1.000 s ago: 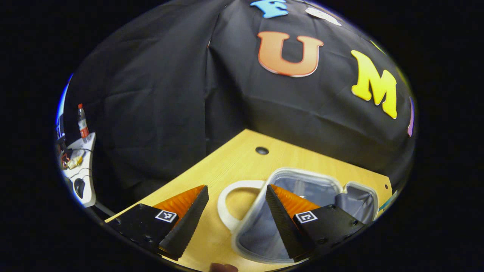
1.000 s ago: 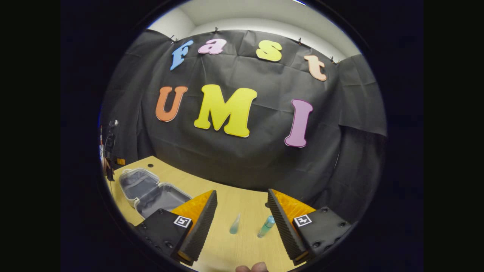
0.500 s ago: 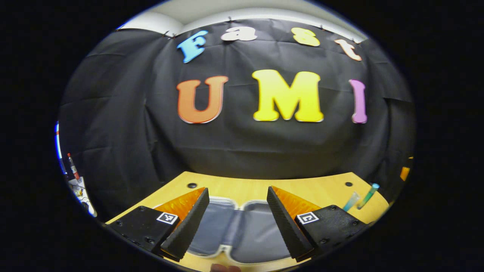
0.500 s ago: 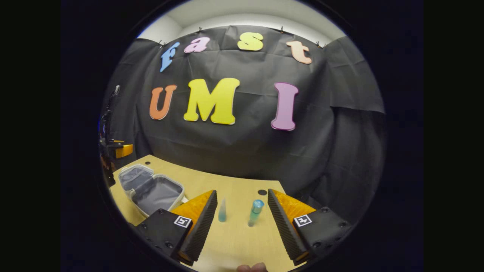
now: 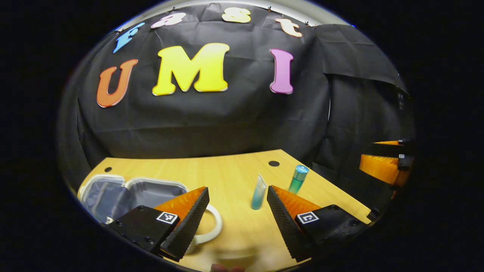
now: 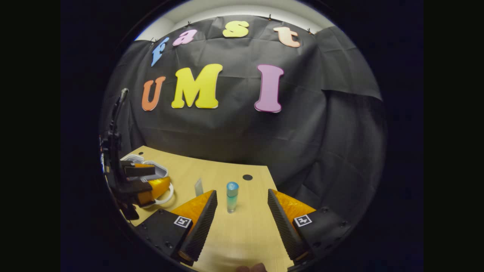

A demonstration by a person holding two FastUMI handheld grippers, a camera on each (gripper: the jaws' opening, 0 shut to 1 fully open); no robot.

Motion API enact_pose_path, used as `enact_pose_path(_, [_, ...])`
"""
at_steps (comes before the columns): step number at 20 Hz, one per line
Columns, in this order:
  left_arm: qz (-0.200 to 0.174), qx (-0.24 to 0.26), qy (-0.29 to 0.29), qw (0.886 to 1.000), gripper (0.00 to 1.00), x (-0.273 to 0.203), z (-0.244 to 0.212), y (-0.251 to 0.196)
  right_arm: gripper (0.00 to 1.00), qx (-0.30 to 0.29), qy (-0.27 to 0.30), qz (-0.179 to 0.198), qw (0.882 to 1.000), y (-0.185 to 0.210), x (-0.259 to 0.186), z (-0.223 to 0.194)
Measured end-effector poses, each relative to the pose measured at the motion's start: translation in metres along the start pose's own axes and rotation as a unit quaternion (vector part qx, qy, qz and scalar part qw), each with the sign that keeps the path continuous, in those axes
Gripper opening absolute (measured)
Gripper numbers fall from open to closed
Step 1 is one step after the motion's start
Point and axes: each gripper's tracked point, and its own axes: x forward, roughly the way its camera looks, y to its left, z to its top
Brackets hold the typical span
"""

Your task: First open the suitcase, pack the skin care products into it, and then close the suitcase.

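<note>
Grey-lined and lying flat, the suitcase [image 5: 124, 194] rests open on the table [image 5: 227, 170], both halves bare, its white handle [image 5: 211, 226] pointing toward the near edge. So the opening appears done and the packing is the step in hand, with nothing yet inside.

Going rightward in the left gripper view, the left gripper [image 5: 236, 215] hangs above the table with its jaws spread wide and nothing between them. Just beyond it stands the tube [image 5: 258, 192], pale with a blue-green lower end, upright. A little farther right stands the bottle [image 5: 298, 179], teal with a lighter cap, also upright, near the table's right edge.

In the right gripper view the right gripper [image 6: 242, 223] is likewise wide apart and empty, with the bottle [image 6: 231, 196] standing almost centred ahead of its fingers and the tube [image 6: 199, 187] off to the left.

Likely next: each gripper moves forward and down until its fingers flank a product, then closes gently, since both are slim, stand on small bases and could tip.
</note>
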Motion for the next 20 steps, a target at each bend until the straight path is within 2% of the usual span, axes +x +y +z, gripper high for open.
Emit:
enact_pose_path(3, [0.001,-0.014,0.038,0.999,0.99,0.047,-0.031,-0.021,0.79,0.004,0.024,-0.009,1.0,-0.022,0.002,-0.021])
enact_pose_path(7, [0.018,0.0,0.061,0.998,0.99,0.091,-0.054,-0.03,0.78,0.002,0.057,-0.021,0.998,-0.055,0.006,-0.043])
enact_pose_path(12, [0.041,-0.018,0.102,0.994,0.96,0.132,-0.087,-0.019,0.8,0.01,0.071,-0.039,0.997,-0.084,0.018,-0.049])
enact_pose_path(15, [0.043,-0.019,0.125,0.991,0.77,0.14,-0.098,-0.019,0.78,0.015,0.073,-0.034,0.997,-0.084,0.029,-0.052])
enact_pose_path(20, [0.041,-0.007,0.142,0.989,0.58,0.147,-0.108,-0.017,0.8,0.016,0.071,-0.001,0.997,-0.061,0.058,-0.055])
